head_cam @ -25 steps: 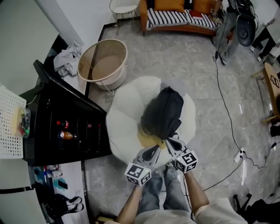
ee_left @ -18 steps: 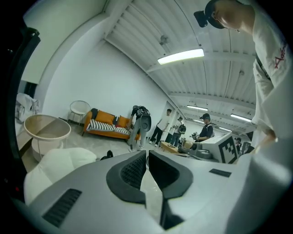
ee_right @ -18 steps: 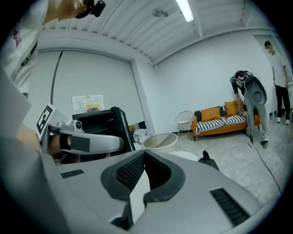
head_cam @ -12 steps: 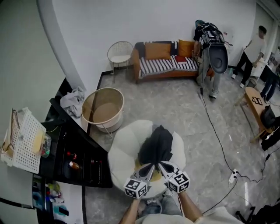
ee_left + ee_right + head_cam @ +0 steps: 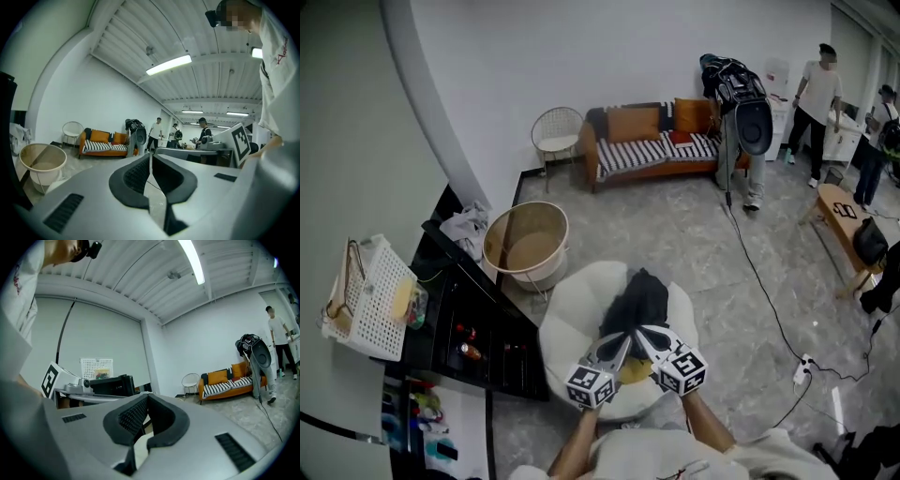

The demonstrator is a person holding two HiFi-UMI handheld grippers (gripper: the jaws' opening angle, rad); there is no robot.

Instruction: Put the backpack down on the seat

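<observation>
We are holding the left gripper (image 5: pixel 617 345) and the right gripper (image 5: pixel 645 336) side by side at the lower centre of the head view, tips angling toward each other. Each gripper view is showing its two padded jaws pressed together at the tips with nothing between them, so both are closed and empty, gripping neither strap nor fabric.

Just above the tips, in the middle of the head view, the black backpack (image 5: pixel 637 300) is lying on the round white seat (image 5: pixel 572 328), slumping across its right half. It is resting there on its own weight, apart from both grippers as far as we can tell. A yellow patch (image 5: pixel 635 372) is showing on the seat between the grippers. We are judging the put-down as done, with the grippers hovering close only because the release happened there.

Further out, a beige tub (image 5: pixel 525 242) is standing at the seat's upper left beside a black cabinet (image 5: pixel 478 342). An orange sofa (image 5: pixel 661 141) and people (image 5: pixel 820 94) are occupying the top of the view.
</observation>
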